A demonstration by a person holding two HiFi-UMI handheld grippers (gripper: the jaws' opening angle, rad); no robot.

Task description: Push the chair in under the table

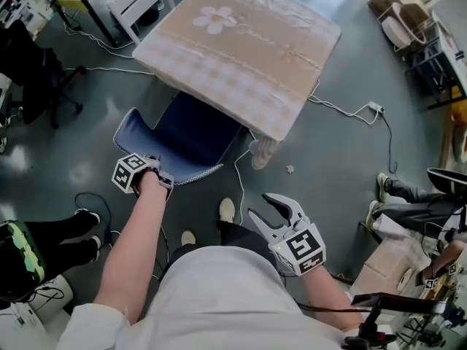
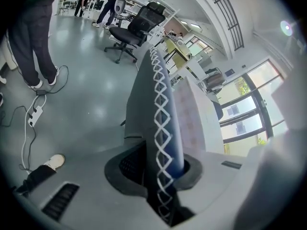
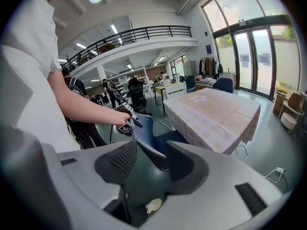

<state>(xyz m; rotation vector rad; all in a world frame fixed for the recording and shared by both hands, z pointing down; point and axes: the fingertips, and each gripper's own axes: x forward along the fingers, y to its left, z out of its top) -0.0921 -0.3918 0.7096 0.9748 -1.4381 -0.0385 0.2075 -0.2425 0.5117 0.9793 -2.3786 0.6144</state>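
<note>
My left gripper [image 1: 165, 182] was closed on the top edge of the blue chair [image 1: 193, 130], with the stitched rim of the backrest [image 2: 160, 104] pressed between its two pads. The chair stood with its seat partly under the table [image 1: 241, 49] (the one with the beige checked cloth), and its back was out toward me. My right gripper [image 1: 261, 205] hung free near my body, jaws apart with nothing between them, well apart from the chair.
</note>
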